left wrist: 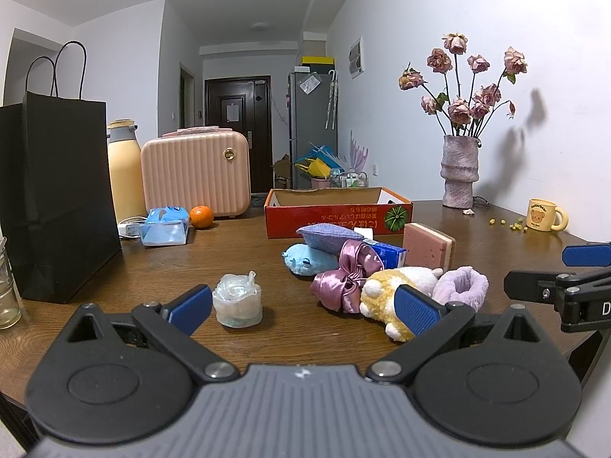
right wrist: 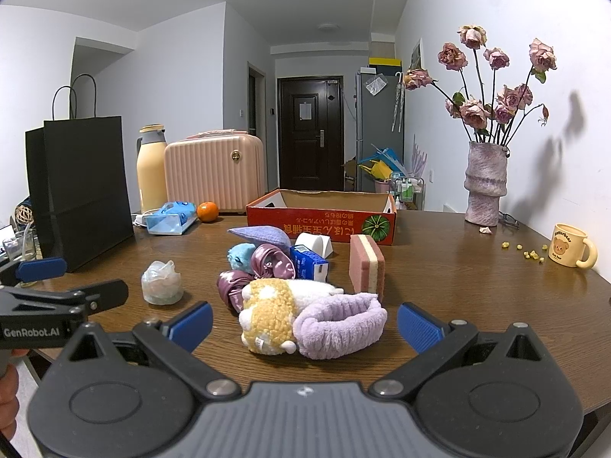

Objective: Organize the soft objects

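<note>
Your left claw [left wrist: 303,311] and right claw [right wrist: 304,322] both hang spread wide and empty above the near edge of the brown wooden desk [right wrist: 458,267]. Just ahead of your right claw, the yellow-and-white plush toy [right wrist: 267,316] lies against the fluffy lilac headband [right wrist: 340,322], heaped with the shiny mauve satin bow [right wrist: 267,267]. The open red cardboard box [right wrist: 320,221] sits behind them.

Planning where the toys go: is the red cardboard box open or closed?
Open: the red cardboard box has no lid, and its brown inner walls show. Whether anything lies inside cannot be told.
</note>
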`<action>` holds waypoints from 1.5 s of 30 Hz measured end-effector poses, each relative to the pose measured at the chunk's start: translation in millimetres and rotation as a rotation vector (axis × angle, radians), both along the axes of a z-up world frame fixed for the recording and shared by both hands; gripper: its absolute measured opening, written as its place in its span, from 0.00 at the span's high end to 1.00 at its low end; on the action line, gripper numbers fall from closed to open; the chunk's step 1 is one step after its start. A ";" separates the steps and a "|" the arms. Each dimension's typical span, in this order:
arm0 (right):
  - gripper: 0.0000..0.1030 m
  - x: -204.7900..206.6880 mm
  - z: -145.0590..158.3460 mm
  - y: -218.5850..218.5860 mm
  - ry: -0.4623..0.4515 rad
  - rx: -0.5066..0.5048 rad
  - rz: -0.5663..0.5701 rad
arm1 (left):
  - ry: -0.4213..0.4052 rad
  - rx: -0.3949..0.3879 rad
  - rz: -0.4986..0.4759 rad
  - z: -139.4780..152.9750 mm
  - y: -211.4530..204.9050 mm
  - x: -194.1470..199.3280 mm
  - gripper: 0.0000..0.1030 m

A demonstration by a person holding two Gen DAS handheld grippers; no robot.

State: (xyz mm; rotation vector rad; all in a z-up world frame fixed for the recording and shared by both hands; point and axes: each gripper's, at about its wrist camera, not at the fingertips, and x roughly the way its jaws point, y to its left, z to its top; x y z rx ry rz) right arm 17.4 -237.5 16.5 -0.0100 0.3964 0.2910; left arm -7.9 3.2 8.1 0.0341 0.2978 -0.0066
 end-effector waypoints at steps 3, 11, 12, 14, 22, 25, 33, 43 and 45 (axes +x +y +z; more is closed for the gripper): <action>0.00 0.0 -0.1 0.0 0.000 0.000 0.000 | -0.001 0.000 0.000 -0.1 0.0 -0.1 0.00; 0.00 0.0 -0.2 0.2 -0.001 -0.001 0.000 | -0.001 0.000 0.000 0.5 -0.3 -0.8 0.00; 0.00 -0.1 0.0 0.3 -0.001 -0.001 0.000 | -0.001 0.000 0.000 -0.1 0.1 -0.3 0.00; 0.00 0.1 0.0 0.2 -0.001 -0.001 -0.001 | -0.001 0.000 0.000 -0.3 0.2 -0.1 0.00; 0.00 -0.4 0.3 2.5 -0.001 -0.001 -0.001 | -0.002 0.002 0.000 -0.3 0.1 -0.3 0.00; 0.00 1.2 -1.2 4.1 0.001 -0.006 0.000 | -0.007 0.005 0.001 0.8 -1.4 -1.1 0.00; 0.00 3.6 -0.6 -1.8 0.003 -0.014 0.000 | -0.010 0.007 -0.002 2.7 -2.7 -1.1 0.00; 0.00 11.7 -6.0 2.1 0.005 -0.029 -0.011 | -0.004 0.008 -0.009 -0.9 -4.3 12.0 0.00; 0.00 15.2 -8.6 0.8 0.011 -0.029 -0.012 | -0.001 0.008 -0.010 -3.2 -5.1 15.9 0.00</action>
